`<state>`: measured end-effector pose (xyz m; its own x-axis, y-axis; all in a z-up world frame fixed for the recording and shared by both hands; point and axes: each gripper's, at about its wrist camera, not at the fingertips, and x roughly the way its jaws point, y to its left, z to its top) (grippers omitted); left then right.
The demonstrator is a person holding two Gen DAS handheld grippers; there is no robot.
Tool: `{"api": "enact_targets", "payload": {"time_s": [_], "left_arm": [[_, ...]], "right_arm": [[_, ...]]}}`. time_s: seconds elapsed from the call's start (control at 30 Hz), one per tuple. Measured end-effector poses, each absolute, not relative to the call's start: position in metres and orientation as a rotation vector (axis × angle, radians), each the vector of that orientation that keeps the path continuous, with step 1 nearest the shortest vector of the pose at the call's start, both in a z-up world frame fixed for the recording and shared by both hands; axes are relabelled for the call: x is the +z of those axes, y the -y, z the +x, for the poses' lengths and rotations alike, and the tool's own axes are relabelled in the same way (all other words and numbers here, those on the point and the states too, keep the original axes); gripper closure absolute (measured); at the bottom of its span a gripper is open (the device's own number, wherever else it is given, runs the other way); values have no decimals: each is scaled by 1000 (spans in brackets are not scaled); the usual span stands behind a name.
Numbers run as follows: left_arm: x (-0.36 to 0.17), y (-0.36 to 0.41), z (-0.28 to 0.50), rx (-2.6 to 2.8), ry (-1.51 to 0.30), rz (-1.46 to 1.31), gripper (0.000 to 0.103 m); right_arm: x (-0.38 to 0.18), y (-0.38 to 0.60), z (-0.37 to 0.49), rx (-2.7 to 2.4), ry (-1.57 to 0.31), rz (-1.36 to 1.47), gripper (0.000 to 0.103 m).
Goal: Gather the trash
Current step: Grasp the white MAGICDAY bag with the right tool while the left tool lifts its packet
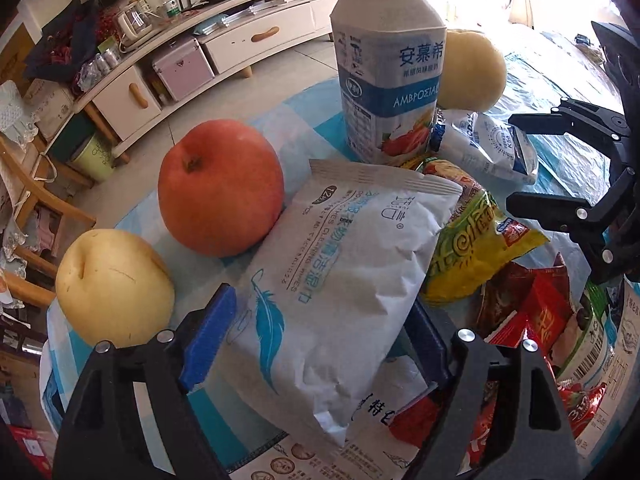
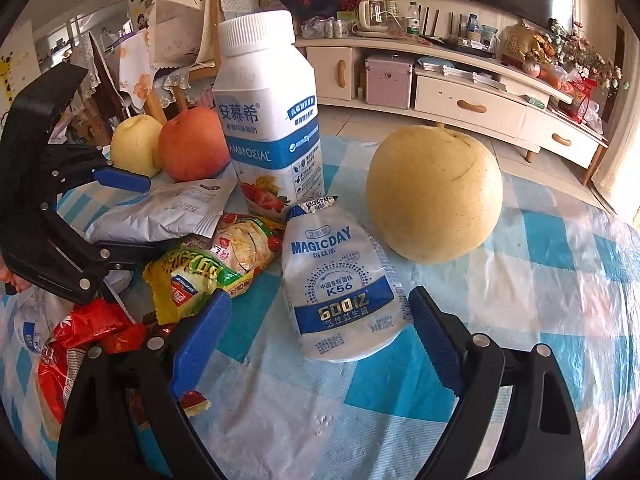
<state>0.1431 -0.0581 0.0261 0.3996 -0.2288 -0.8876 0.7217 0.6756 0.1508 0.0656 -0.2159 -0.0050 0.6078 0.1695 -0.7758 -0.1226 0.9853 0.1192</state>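
Observation:
My left gripper (image 1: 320, 328) has its blue pads on both sides of a white wet-wipes packet (image 1: 340, 268) with a blue feather print; the pads touch its edges. The packet also shows in the right wrist view (image 2: 168, 210). My right gripper (image 2: 320, 320) is open around the lower end of a white and blue MAGICDAY pouch (image 2: 340, 284) lying flat on the table; that pouch also shows in the left wrist view (image 1: 486, 148). A yellow-green snack wrapper (image 1: 472, 244) and red wrappers (image 1: 532, 316) lie between the two grippers.
A tall Ambrosial yoghurt bottle (image 2: 272, 120) stands behind the trash. A red apple (image 1: 220, 188), a yellow pear (image 1: 114, 288) and a second pear (image 2: 434, 196) sit on the blue-checked tablecloth (image 2: 540, 300). A TV cabinet (image 2: 472, 92) stands beyond the table.

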Motion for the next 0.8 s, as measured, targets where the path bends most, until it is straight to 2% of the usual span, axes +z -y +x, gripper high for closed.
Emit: {"api": "enact_targets", "payload": {"time_s": [0.03,0.07,0.17,0.47,0.8], "left_arm": [[26,58,141,-646,-982,576,25],[26,58,139,-643,-974,575,28],[26,59,132,-631,-954,569,37],[30,57,99,-608,-920,507,51],[40,40,38,-589,-897,402,60]], "right_arm": [[-6,215,66,173,-905,51,14],[-5,212,66,171,-902,41,19],[-6,205,64,167,-899,10,41],[-7,193,49,159,-902,-6,42],[2,187,5,179,-944,49,42]]}}
